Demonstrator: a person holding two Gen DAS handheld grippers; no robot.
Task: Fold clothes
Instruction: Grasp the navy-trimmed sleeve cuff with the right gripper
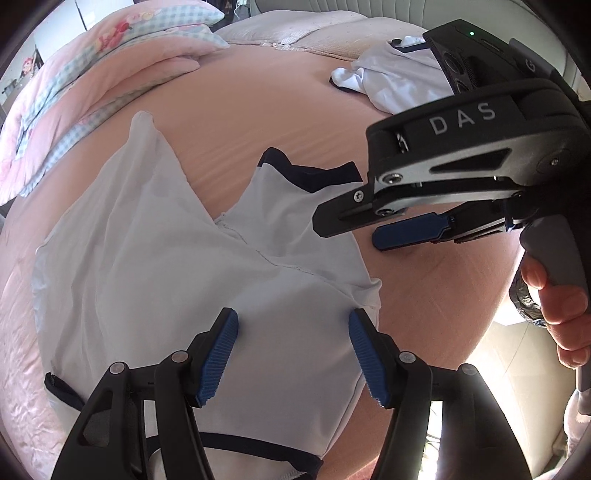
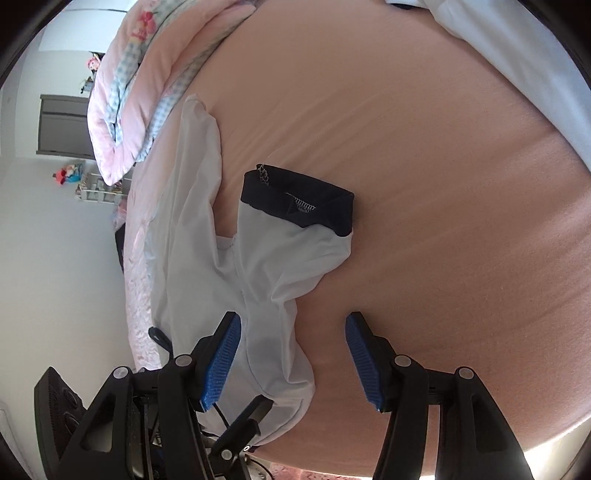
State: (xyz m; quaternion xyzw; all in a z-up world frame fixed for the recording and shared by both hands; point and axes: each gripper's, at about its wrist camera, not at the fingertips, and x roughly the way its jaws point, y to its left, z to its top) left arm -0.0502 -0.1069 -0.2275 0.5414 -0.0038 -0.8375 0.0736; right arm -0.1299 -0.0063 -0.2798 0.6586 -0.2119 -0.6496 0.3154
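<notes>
A white T-shirt with navy trim lies on the peach bed sheet, its navy-cuffed sleeve pointing away from me. My left gripper is open, its blue pads hovering over the shirt's near part. My right gripper is open beside the sleeve's right edge, held by a hand. In the right wrist view the shirt runs between the open right gripper fingers, nearer the left pad; the cuff lies ahead.
A second white garment lies crumpled at the far right of the bed. A pink and blue checked quilt is heaped along the left. Beige pillows lie at the head. The bed's near edge is close below.
</notes>
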